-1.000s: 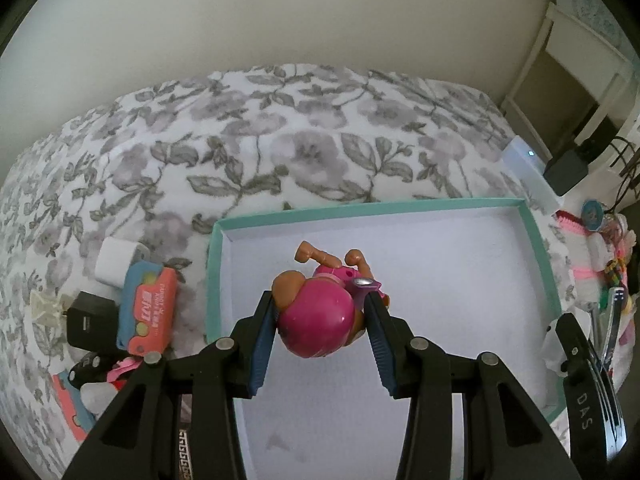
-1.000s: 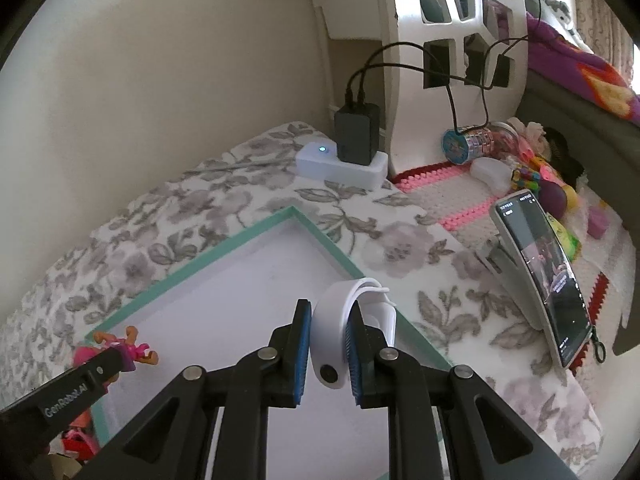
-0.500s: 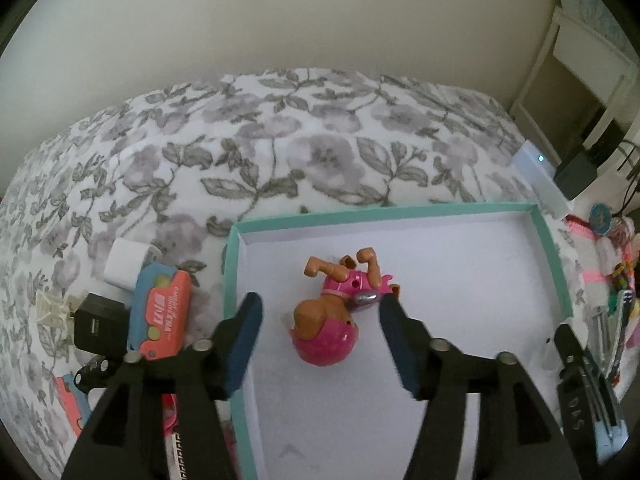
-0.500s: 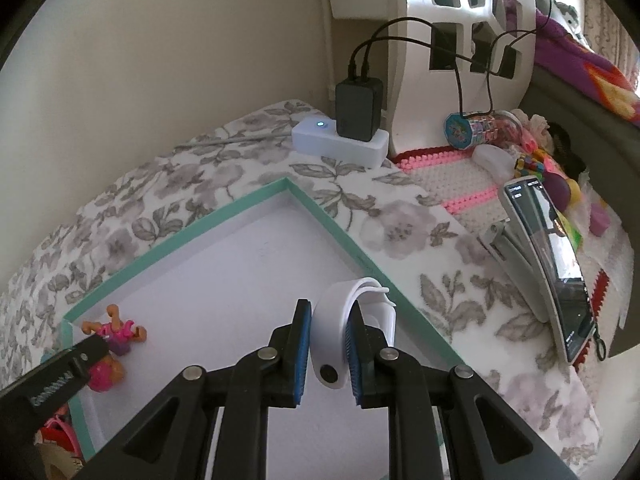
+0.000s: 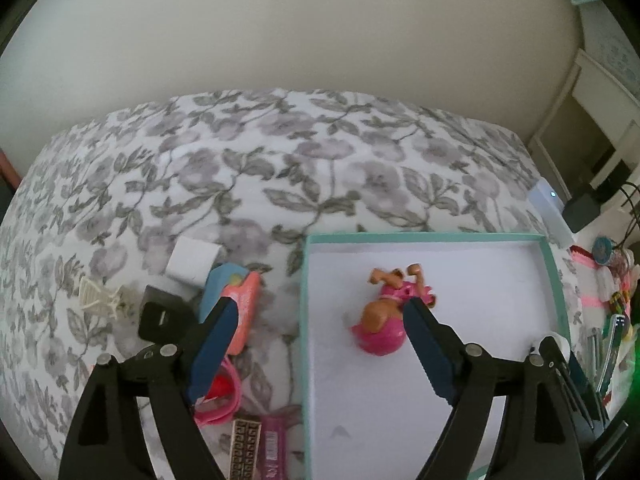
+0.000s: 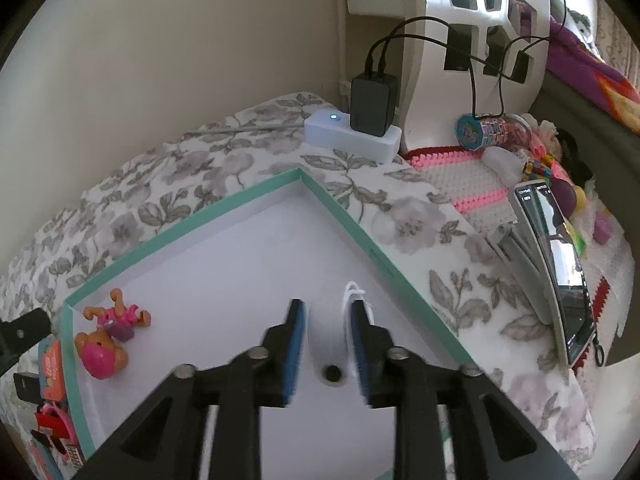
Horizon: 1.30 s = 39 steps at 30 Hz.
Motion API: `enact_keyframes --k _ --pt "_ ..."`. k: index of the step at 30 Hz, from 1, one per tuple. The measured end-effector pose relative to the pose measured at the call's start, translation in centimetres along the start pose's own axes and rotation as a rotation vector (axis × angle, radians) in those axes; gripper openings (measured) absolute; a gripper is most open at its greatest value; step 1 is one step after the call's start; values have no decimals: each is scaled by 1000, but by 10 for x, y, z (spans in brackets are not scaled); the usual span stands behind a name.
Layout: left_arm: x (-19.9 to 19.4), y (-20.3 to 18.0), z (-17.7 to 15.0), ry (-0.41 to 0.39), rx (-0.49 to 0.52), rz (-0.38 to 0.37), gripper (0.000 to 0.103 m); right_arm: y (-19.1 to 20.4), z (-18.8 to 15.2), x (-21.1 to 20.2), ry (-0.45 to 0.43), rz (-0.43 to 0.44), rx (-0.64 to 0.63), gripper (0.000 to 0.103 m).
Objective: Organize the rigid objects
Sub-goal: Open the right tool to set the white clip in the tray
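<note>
A pink and brown toy dog figure [image 5: 380, 322] lies inside the teal-rimmed white tray [image 5: 305, 320]; it also shows in the right wrist view [image 6: 105, 350]. My left gripper [image 5: 320, 320] is wide open above the tray's left rim, empty. My right gripper [image 6: 326, 312] is partly open inside the tray [image 6: 360, 236], with a white band with a dark hole [image 6: 330, 354] resting between the jaws, no longer squeezed.
Left of the tray lie small items: an orange and blue case [image 5: 236, 304], a white block [image 5: 191, 261], a black cube [image 5: 160, 318], a white mini chair [image 5: 98, 298]. A white hub with a black charger [image 6: 360, 120] and a phone on a stand [image 6: 560, 256] sit right.
My left gripper opened, dropped the toy dog into the tray and pulled back left. My right gripper lowered into the tray and opened its jaws off the white band.
</note>
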<state>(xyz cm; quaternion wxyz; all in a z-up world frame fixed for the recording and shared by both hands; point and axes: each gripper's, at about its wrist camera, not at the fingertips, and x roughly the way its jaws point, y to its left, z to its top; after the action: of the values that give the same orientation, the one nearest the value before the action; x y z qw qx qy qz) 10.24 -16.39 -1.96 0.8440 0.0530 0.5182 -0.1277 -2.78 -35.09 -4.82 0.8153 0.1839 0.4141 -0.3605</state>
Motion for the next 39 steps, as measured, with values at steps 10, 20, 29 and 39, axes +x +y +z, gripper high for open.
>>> enact_keyframes --k 10,20,29,39 --pt "11 34 -7 39 -105 34 94 6 -3 2 11 16 -43 72" --pt "17 72 -13 63 -229 63 95 16 -8 0 -1 51 -88 103" --pt "3 97 -11 11 -303 43 95 28 -10 -12 -22 106 -123 103" --pt "-35 113 -8 -121 -303 3 95 48 -6 -51 -103 236 -114 103"
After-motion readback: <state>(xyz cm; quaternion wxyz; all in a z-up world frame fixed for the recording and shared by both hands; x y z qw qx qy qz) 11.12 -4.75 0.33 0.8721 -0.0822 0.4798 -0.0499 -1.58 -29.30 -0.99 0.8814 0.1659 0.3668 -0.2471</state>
